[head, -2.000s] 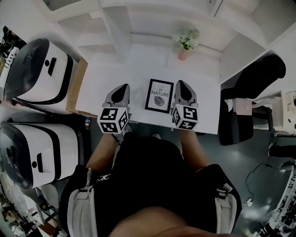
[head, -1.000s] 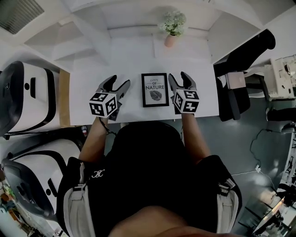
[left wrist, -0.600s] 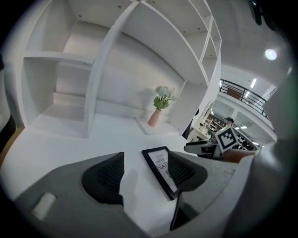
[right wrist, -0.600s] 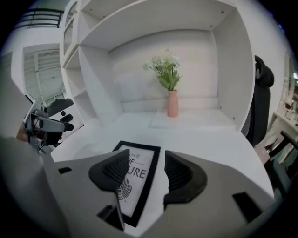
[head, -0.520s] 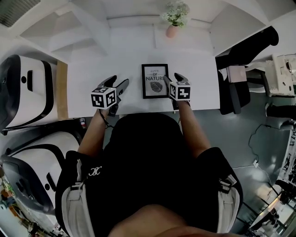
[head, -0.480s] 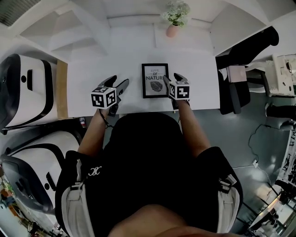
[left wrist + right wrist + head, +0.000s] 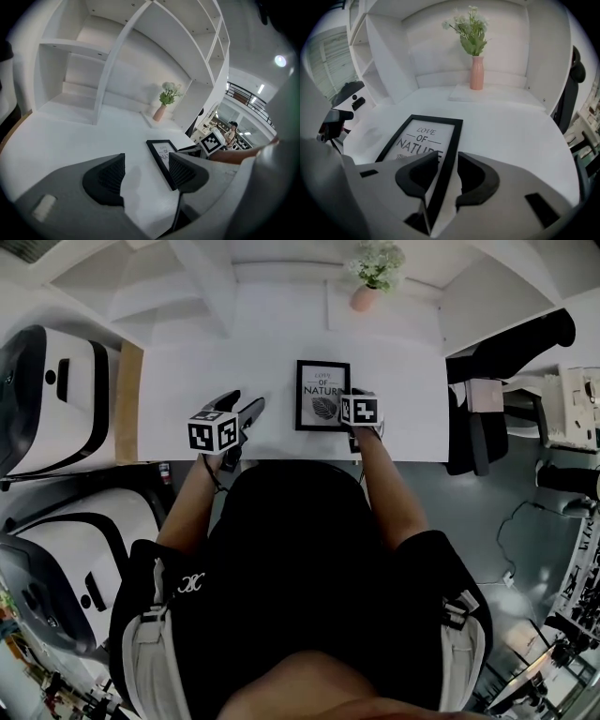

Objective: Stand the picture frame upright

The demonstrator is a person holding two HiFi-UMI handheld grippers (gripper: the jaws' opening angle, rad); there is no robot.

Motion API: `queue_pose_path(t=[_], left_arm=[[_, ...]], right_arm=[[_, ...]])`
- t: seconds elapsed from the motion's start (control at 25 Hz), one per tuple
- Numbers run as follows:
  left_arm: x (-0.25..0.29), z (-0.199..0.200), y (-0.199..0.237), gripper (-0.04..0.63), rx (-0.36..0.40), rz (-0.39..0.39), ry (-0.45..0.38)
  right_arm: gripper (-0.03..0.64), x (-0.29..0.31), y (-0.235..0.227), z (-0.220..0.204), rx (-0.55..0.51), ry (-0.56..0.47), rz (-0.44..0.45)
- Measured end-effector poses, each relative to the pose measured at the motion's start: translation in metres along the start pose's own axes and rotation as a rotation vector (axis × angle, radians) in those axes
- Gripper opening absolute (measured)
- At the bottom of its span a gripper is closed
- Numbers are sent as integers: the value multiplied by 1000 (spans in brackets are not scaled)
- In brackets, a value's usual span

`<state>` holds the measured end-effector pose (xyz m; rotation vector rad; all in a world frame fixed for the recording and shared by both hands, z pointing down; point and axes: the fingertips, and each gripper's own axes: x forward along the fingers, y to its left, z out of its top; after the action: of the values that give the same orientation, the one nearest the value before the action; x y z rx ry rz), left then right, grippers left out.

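A black picture frame with a "Love of Nature" print lies flat on the white desk. My right gripper is at the frame's lower right corner, tilted steeply down. In the right gripper view the frame's right border runs between the jaws of the right gripper; they have just been closing, and a thin gap still shows beside the border. My left gripper hovers left of the frame, open and empty. From the left gripper view, the frame lies just past its right jaw.
A pink vase of flowers stands at the back of the desk inside white shelving. A black chair is at the right. Two white and black machines stand left of the desk, past a wooden edge.
Both grippers have come down toward the desk. The right one has slid left onto the frame's right edge, tipped further down, and its jaws have narrowed around the border.
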<state>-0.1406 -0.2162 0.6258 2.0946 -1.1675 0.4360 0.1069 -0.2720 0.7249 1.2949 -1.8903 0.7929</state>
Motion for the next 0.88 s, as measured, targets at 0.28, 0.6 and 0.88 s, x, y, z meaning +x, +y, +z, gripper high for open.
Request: queue_pose_path(t=[0.28, 0.6, 0.88], left_arm=[[0, -9, 8, 296, -21, -3, 12], [9, -10, 12, 296, -100, -35, 11], [18, -12, 16, 296, -204, -75, 15]], right_arm=[[80, 4, -3, -1, 89, 0, 38], [75, 7, -6, -3, 233, 8, 125], [77, 7, -6, -4, 316, 43, 229]])
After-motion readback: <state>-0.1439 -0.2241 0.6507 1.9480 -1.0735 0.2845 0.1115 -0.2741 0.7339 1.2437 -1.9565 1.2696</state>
